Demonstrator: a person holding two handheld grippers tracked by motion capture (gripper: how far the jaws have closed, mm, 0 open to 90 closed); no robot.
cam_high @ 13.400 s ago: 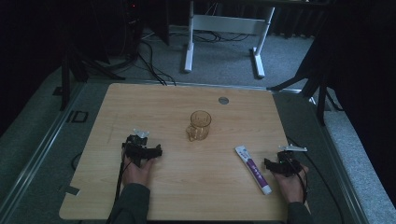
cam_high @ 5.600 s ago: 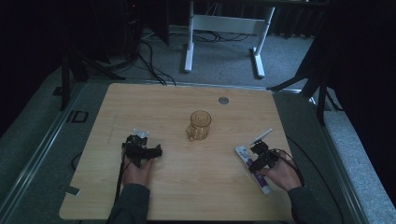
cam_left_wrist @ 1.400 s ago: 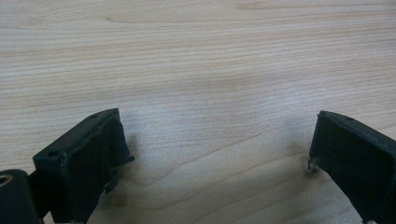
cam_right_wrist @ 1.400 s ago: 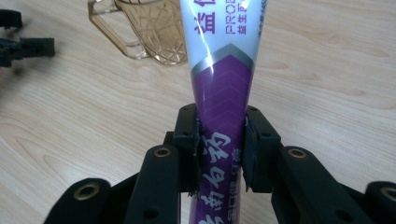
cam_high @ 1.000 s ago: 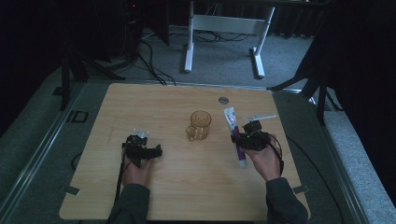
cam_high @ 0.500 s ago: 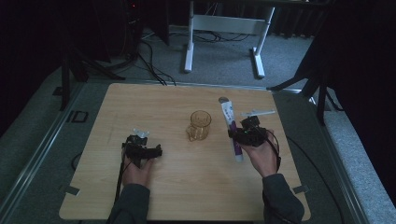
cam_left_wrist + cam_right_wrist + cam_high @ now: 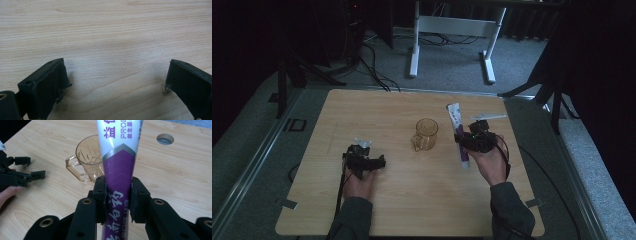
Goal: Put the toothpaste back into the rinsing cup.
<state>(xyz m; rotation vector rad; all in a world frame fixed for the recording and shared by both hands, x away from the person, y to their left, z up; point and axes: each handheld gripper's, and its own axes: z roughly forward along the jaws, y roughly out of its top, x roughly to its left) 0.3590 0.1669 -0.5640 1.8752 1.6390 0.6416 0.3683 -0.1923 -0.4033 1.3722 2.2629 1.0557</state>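
- Right tongs [image 7: 463, 139] are gripping the toothpaste tube [image 7: 457, 131] low on its purple part, pads clenched on both sides; tube's white end is pointing toward the counter's far edge.
- In right gripper view the tube [image 7: 117, 160] is rising between the tongs [image 7: 117, 195], glass mug behind it and a bit to the left.
- Tube is sitting just right of the mug, near but apart in high view; can't tell if it's lifted off the counter [image 7: 377, 110].
- Left tongs [image 7: 382, 162] are resting near the counter's left-front area, released w/ nothing between the pads; left gripper view is showing bare wood [image 7: 107, 37] between the wide-apart tongs [image 7: 116, 85].
- Open room: wide bare wood btw both hands, also far-left and front-centre; right tongs are sitting fairly near the right edge.
- Round hole [image 7: 165, 138] in the counter is lying beyond the tube, near the far edge.
- Container: amber glass mug [image 7: 426, 134] is standing upright mid-counter, handle toward the left hand; looking empty in right gripper view [image 7: 87, 157].
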